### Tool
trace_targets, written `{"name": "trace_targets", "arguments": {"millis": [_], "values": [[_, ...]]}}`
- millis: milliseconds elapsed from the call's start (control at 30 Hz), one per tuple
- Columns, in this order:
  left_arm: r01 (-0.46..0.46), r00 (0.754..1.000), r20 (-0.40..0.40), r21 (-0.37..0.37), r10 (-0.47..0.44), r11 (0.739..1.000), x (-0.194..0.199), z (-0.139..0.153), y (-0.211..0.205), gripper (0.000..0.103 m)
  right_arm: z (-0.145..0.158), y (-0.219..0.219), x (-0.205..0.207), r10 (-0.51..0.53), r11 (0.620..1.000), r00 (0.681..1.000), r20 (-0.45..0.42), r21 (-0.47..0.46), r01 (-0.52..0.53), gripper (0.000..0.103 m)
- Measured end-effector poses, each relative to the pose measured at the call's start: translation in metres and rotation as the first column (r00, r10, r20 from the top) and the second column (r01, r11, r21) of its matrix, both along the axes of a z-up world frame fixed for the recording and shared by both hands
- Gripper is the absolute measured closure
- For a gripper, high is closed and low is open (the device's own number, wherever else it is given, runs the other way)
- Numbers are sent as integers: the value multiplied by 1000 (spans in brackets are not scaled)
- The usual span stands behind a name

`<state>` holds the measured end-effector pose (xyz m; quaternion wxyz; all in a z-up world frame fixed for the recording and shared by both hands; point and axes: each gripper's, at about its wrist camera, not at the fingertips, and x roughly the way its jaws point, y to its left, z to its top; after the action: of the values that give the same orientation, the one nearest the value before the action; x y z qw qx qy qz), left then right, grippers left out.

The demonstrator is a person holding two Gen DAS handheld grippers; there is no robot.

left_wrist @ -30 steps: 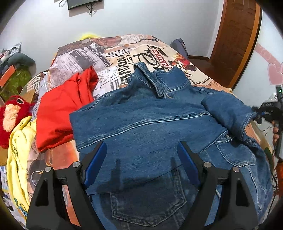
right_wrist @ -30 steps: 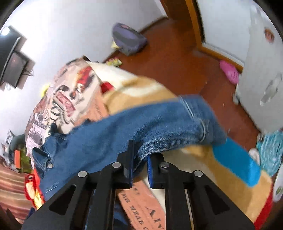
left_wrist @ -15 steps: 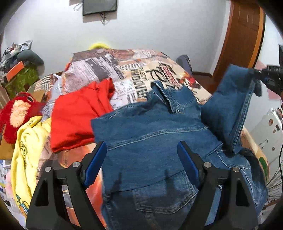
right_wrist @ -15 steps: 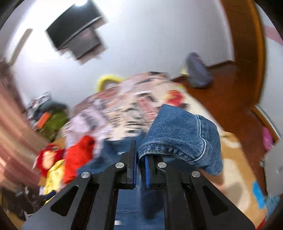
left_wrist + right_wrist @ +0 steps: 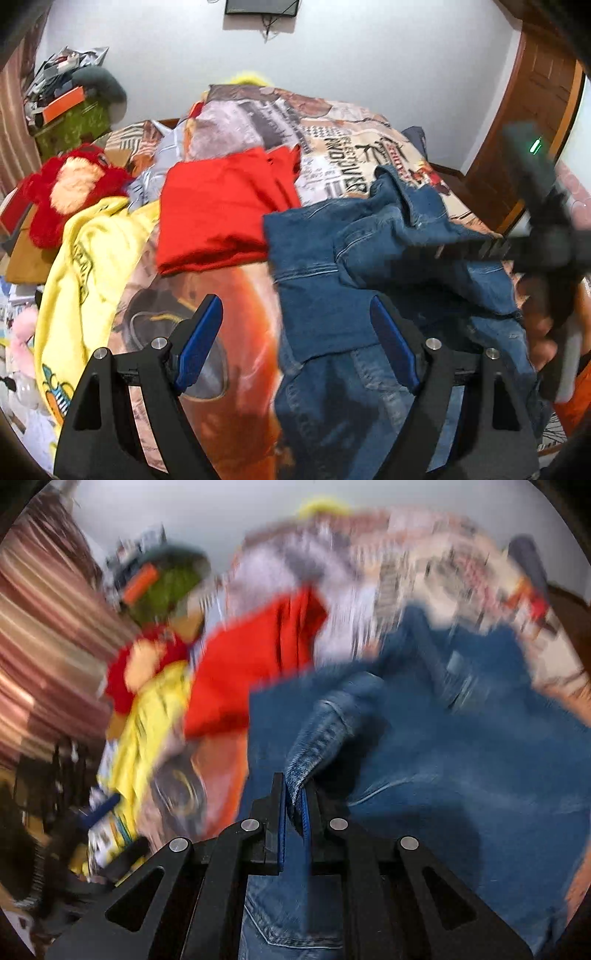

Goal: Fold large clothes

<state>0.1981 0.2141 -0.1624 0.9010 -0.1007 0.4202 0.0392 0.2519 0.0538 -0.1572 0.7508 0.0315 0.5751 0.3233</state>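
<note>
A blue denim jacket [image 5: 332,266] lies back-up on the bed over a pair of jeans [image 5: 351,406]. My left gripper [image 5: 295,332] is open and empty, hovering above the jacket's lower left edge. My right gripper [image 5: 293,805] is shut on the jacket's sleeve cuff [image 5: 317,734] and holds it over the jacket's back [image 5: 443,746]. The right gripper also shows, blurred, at the right of the left wrist view [image 5: 546,236], with the sleeve [image 5: 406,251] drawn across the jacket.
A red garment [image 5: 221,206] and a yellow garment [image 5: 96,258] lie left of the jacket on the printed bedspread [image 5: 332,147]. A red plush toy [image 5: 70,188] sits far left. A wooden door [image 5: 535,122] stands at the right.
My right gripper has carried the sleeve cuff up from the bed's right edge and leftward over the jacket's back. My left gripper has shifted left and stayed open.
</note>
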Motion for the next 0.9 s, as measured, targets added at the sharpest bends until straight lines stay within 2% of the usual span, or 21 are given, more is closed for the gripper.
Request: {"name": "trace_targets", "arguments": {"millis": [167,200,300,367,500,700,800,900], "values": [[-21,999,-45,-24,20,999,-8,-17,8,21,-42,5,-20,24,998,995,-94,-62,-30,92],[-22,998,-52,-27,21,999,-9,-19,8,21,-40,4,-21,26,997,995,-97,-65,-32,91],[-18,997,-69,-31,16,999,-8,-24,4,21,-31,0,-23,57,996,988,-147,-55,-65,78],[-7,997,-71,-32,5,999,-6,-24,0,21,-22,-8,-21,72,996,983,-169,-37,-80,74],[23,997,-74,-54,-27,998,2,-23,-14,21,1,-33,-21,73,997,990,-122,-29,-77,71],[60,994,-88,-81,-67,995,25,-22,-39,21,41,-88,-17,-7,999,999,39,-32,8,70],[80,993,-84,-80,-87,994,39,-19,-53,21,55,-120,-11,-79,995,990,117,-45,84,69],[94,991,-87,-83,-102,992,55,-20,-67,21,66,-161,-5,-159,980,968,197,-89,179,63]]}}
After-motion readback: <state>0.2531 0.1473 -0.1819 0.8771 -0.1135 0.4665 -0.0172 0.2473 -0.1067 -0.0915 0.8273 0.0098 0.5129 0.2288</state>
